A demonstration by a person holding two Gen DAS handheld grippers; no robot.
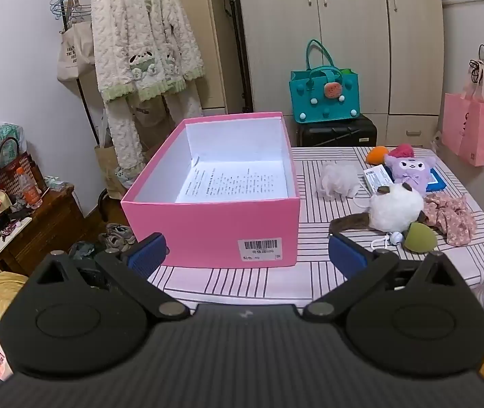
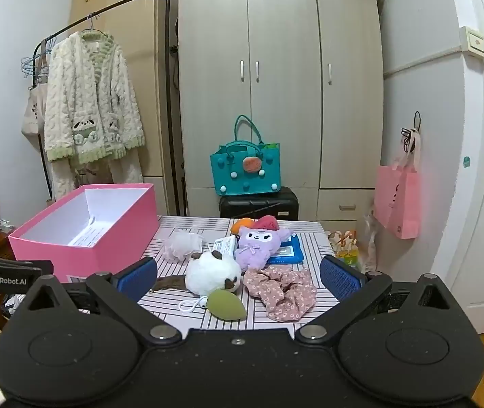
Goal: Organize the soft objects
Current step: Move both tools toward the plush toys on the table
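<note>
An open pink box [image 1: 214,227] [image 2: 72,241] with a printed sheet inside stands on the striped table [image 1: 242,285]. To its right lie soft items: a white round plush [image 1: 395,210] [image 2: 213,272], a purple plush [image 1: 412,168] [image 2: 259,244], a pink floral scrunchie [image 1: 449,214] [image 2: 282,292], a white mesh puff [image 1: 337,178] [image 2: 182,246], a green egg-shaped sponge [image 1: 420,236] [image 2: 225,306] and an orange plush [image 1: 376,154]. My left gripper [image 1: 247,253] is open and empty before the box. My right gripper [image 2: 238,273] is open and empty before the toys.
A teal bag [image 2: 245,170] sits on a black case [image 2: 259,205] behind the table, before a wardrobe. A clothes rack with a fleece robe [image 2: 89,119] stands at the left. A pink bag [image 2: 398,200] hangs on the right wall. A blue packet [image 2: 288,253] lies under the purple plush.
</note>
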